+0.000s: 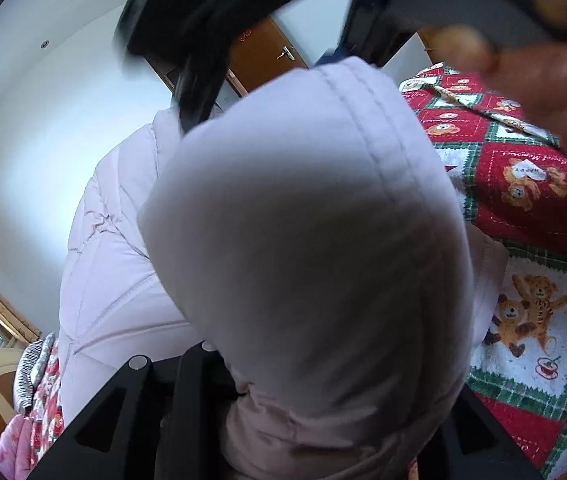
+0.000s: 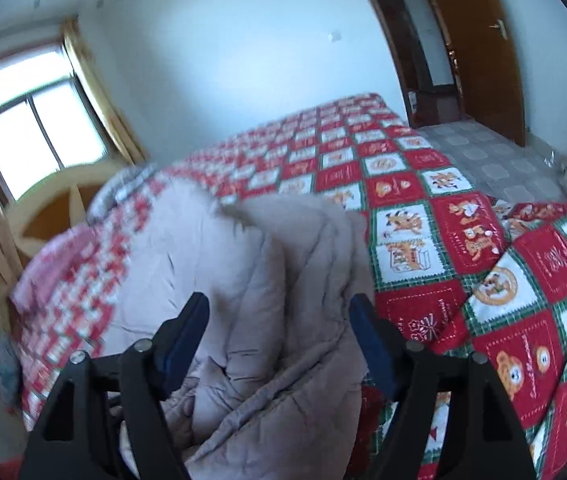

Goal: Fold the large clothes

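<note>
A pale pink quilted puffer jacket (image 1: 303, 240) lies on the bed and bulges up in a thick fold right in front of the left wrist view. My left gripper (image 1: 323, 392) is shut on that fold, which hides most of its fingers. My right gripper (image 2: 281, 316) is open, blue pads wide apart, with the rumpled jacket (image 2: 243, 280) below and between them but not pressed. In the left wrist view the right gripper (image 1: 281, 88) hangs blurred above the top of the fold, with a hand (image 1: 543, 92) behind it.
A red, green and white teddy-bear quilt (image 2: 463, 288) covers the bed. A pink pillow (image 2: 55, 264) and a wooden headboard (image 2: 43, 208) are at the far left under a window (image 2: 35, 132). A brown door (image 2: 483, 60) and tiled floor (image 2: 495, 160) lie beyond the bed.
</note>
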